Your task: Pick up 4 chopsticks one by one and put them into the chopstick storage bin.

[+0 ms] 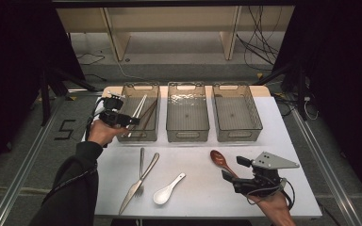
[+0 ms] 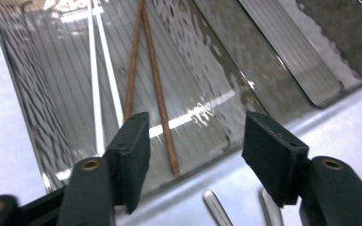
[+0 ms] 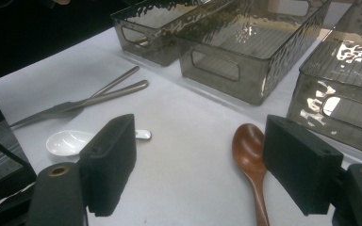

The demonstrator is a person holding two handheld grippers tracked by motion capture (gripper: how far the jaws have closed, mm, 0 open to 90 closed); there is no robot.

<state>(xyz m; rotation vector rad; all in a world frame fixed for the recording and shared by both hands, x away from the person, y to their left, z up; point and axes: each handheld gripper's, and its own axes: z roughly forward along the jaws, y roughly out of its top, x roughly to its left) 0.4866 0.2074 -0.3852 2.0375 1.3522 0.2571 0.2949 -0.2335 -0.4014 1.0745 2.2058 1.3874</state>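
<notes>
White table (image 1: 245,188), three smoky clear bins in a row at its far side: left bin (image 1: 127,134), middle bin (image 1: 187,133), right bin (image 1: 239,134). High view gives the whole layout; the gripper views fill in detail.

Left bin holds the white chopsticks (image 2: 95,94) and brown chopsticks (image 2: 153,94); left gripper view shows both pairs flat on the ribbed floor, the brown pair meeting at the far end and spreading toward the camera, white pair beside them. High view shows them as thin slanted lines, with the middle and right bins empty.

Left gripper (image 2: 195,141) hangs over the near edge of the left bin, jaws spread apart, nothing between the pads. Right gripper (image 3: 198,165) sits low over the table's near right, jaws wide and empty; wooden spoon (image 3: 250,155) lies on the table between the jaws, close to the right one, bowl pointing to the bins, not touched.

Loose cutlery at centre front: knife (image 1: 139,183) crossing a fork (image 1: 141,172), white ceramic spoon (image 1: 166,190) just right of them. Right gripper view shows the same trio from the side; left gripper view catches two metal handle tips at its bottom edge.
</notes>
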